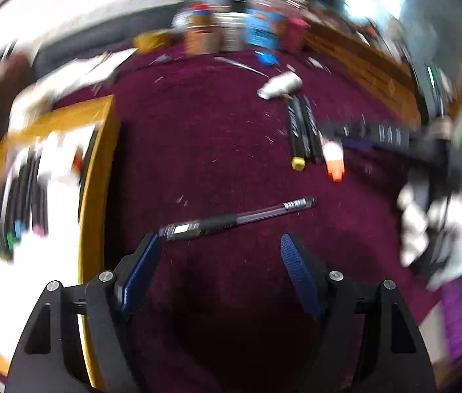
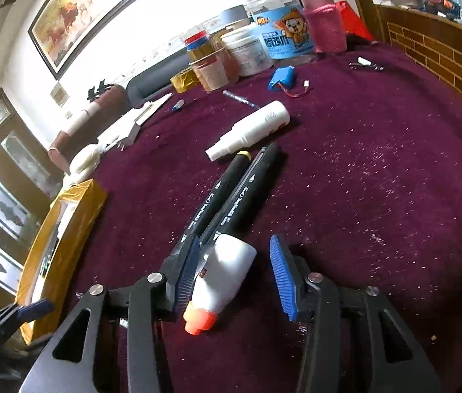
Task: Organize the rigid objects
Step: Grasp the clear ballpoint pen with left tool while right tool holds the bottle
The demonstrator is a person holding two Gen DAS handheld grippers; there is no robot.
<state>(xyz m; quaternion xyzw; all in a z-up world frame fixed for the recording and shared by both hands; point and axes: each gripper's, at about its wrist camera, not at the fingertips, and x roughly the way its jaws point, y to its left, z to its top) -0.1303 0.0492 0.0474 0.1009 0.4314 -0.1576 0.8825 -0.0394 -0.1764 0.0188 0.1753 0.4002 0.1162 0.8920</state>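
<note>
- The glue bottle (image 2: 226, 270), smooth white plastic with a ridged orange cap, lies on the fuzzy maroon desk cloth (image 2: 378, 180), cap pointing back toward the right gripper (image 2: 234, 270).
- Right fingers are spread around it, the left pad touching.
- Left gripper (image 1: 219, 255) is spread and empty, just short of a slim clear pen (image 1: 237, 217) lying crosswise.
- Two black markers (image 2: 231, 196) lie parallel beyond the bottle.

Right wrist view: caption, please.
Open right gripper straddles a white glue bottle beside two black markers on the purple cloth.
</note>
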